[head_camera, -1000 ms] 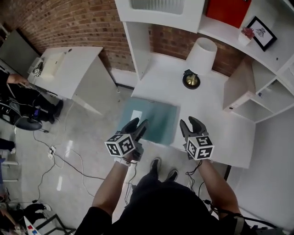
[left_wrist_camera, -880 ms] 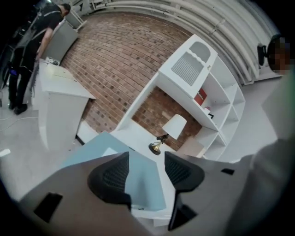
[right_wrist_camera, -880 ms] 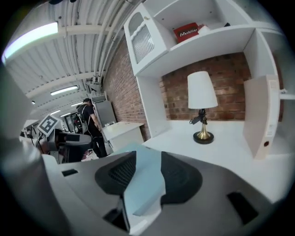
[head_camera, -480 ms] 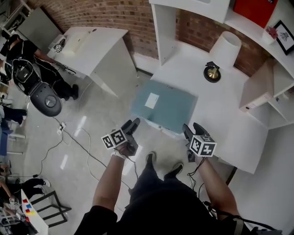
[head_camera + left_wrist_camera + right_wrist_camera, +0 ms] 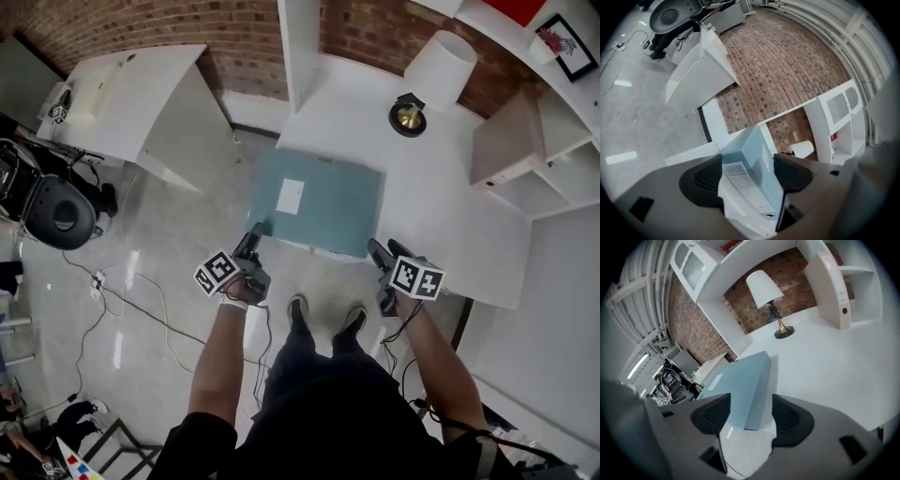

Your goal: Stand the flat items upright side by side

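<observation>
A flat teal box [image 5: 319,202] with a white label lies on the white desk [image 5: 450,216], its near edge overhanging the front. My left gripper [image 5: 253,239] is at the box's near left corner. Its jaws are opening, and in the left gripper view the box [image 5: 757,150] sits between the pads of the left gripper [image 5: 749,164] without being pressed. My right gripper [image 5: 384,249] is at the near right corner, jaws also opening. In the right gripper view the box [image 5: 740,376] reaches between the pads of the right gripper [image 5: 751,401], with a gap on the right.
A lamp [image 5: 441,61] with a white shade and brass base stands at the back of the desk, under a white shelf unit [image 5: 525,159]. A second white table [image 5: 131,94] and an office chair [image 5: 56,211] stand to the left. Cables [image 5: 141,309] cross the floor.
Both grippers have drawn apart and now sit at the box's two near corners, with their jaws wider. The box lies where it did.
</observation>
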Action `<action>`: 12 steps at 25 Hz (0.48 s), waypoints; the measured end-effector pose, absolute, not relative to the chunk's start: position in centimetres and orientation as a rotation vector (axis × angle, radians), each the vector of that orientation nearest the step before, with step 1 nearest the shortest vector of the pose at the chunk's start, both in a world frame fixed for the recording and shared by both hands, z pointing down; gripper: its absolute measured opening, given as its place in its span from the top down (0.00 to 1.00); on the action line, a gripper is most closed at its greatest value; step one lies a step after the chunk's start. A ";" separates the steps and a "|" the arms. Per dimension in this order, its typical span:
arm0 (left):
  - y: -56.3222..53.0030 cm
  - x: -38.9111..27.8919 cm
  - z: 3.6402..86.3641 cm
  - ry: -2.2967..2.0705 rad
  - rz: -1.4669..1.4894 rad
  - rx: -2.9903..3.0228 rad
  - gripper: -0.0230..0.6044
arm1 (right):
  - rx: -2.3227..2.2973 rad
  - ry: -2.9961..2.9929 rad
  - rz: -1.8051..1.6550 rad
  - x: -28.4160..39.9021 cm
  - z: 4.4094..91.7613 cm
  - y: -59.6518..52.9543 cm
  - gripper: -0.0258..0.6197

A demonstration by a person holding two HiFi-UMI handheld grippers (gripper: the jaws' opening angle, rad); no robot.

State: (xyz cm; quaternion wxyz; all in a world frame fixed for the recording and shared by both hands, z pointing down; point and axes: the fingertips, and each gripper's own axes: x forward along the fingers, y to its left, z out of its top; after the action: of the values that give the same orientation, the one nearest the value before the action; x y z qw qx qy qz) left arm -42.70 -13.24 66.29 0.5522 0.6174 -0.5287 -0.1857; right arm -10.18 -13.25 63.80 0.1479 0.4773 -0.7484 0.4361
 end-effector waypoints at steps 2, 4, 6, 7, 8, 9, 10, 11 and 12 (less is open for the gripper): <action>-14.0 -43.0 66.9 -1.237 -0.442 1.446 0.45 | 1.384 -2.138 1.313 -10.8 64.5 -13.2 0.53; -14.7 -43.1 67.2 -1.222 -0.446 1.442 0.45 | 1.386 -2.126 1.365 -11.4 65.2 -13.2 0.54; -15.3 -43.2 67.3 -1.212 -0.461 1.425 0.46 | 1.371 -2.105 1.396 -12.1 66.0 -13.1 0.57; -15.5 -43.2 67.4 -1.207 -0.467 1.417 0.46 | 1.362 -2.088 1.403 -12.5 66.4 -13.0 0.59; -15.7 -43.2 67.4 -1.200 -0.471 1.412 0.46 | 1.356 -2.074 1.412 -12.8 66.8 -12.9 0.63; -15.9 -43.2 67.4 -1.195 -0.473 1.408 0.46 | 1.354 -2.066 1.432 -13.1 67.1 -12.8 0.66; -16.0 -43.2 67.4 -1.194 -0.475 1.401 0.46 | 1.356 -2.066 1.465 -13.3 67.4 -12.7 0.69; -16.2 -43.3 67.4 -1.197 -0.478 1.388 0.52 | 1.361 -2.068 1.505 -13.5 67.5 -12.7 0.71; -16.3 -43.3 67.4 -1.202 -0.483 1.375 0.63 | 1.363 -2.071 1.542 -13.5 67.6 -12.8 0.71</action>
State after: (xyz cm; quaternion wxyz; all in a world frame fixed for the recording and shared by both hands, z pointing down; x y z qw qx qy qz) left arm -43.33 -16.27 67.37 0.5859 0.5898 -0.5156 -0.2073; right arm -13.48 -12.78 67.58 0.1108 0.4641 -0.7049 0.5249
